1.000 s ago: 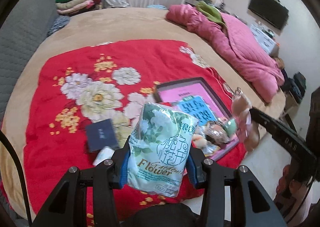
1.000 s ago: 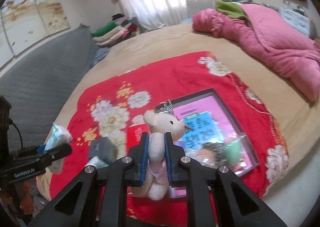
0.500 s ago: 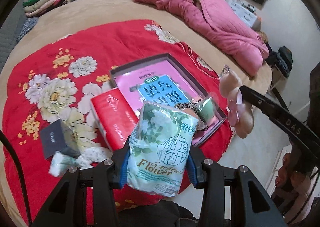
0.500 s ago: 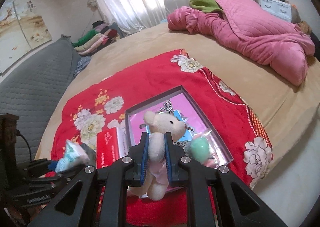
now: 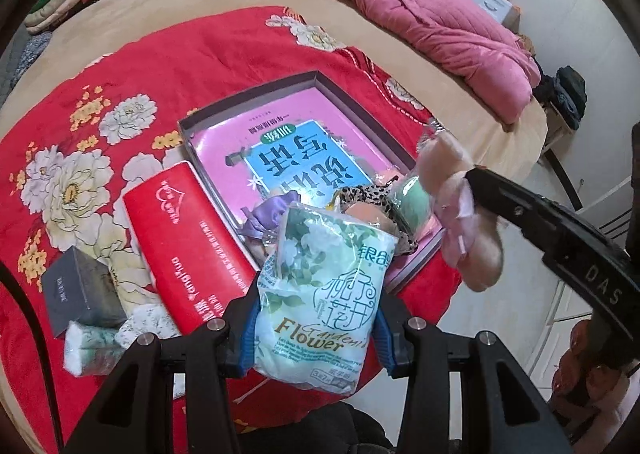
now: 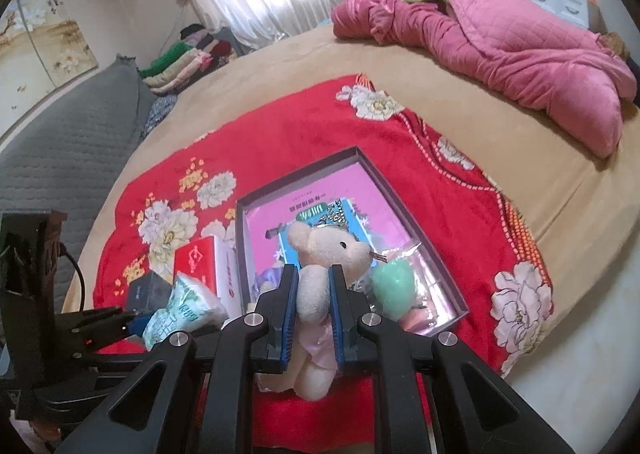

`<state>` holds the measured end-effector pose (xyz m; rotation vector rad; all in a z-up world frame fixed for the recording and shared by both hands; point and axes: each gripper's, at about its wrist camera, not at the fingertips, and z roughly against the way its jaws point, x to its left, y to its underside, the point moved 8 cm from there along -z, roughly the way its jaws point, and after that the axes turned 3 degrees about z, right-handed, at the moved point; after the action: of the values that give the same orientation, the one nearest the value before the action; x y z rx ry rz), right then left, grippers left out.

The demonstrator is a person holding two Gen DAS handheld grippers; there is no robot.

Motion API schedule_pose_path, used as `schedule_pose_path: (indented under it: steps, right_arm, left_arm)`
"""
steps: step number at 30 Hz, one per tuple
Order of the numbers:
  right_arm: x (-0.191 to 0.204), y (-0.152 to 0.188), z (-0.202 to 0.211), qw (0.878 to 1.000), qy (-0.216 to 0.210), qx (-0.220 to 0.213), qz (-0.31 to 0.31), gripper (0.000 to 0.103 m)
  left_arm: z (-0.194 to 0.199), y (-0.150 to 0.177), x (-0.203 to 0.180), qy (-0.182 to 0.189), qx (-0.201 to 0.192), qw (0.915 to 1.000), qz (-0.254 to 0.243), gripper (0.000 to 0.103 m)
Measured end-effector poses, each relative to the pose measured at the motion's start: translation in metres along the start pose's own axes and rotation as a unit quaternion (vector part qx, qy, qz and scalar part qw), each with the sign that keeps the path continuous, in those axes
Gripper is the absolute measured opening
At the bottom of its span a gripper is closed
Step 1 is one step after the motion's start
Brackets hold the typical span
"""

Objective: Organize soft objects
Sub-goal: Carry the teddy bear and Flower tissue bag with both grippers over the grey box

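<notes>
Red blanket (image 5: 224,49), tissue pack (image 5: 320,294) between fingers (image 5: 248,328)

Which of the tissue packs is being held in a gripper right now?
The floral "Flower" tissue pack, clamped upright in the left gripper. The red tissue pack and the small packs lie untouched on the red blanket.

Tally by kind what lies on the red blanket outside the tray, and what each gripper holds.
Red tissue pack: 1
Dark box: 1
Small wrapped packs: 2
Tissue packet, in left gripper: 1
Teddy bear, in right gripper: 1
Total: 6
</notes>
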<state>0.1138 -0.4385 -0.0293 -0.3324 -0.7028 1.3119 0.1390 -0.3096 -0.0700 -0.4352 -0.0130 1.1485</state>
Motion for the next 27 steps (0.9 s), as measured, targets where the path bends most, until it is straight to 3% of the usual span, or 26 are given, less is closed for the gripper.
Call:
schedule_pose_path:
  steps: [13, 27]
  right_arm:
    - [-0.007, 0.013, -0.052, 0.998, 0.013, 0.053, 0.04, 0.015]
    - [-0.03, 0.012, -0.089, 0.998, 0.0, 0.065, 0.009, 0.017]
  left_arm:
    - [-0.031, -0.005, -0.006, -0.015, 0.018, 0.9996, -0.015, 0.046]
    - [-0.057, -0.007, -0.003, -0.015, 0.04, 0.9991, -0.004, 0.047]
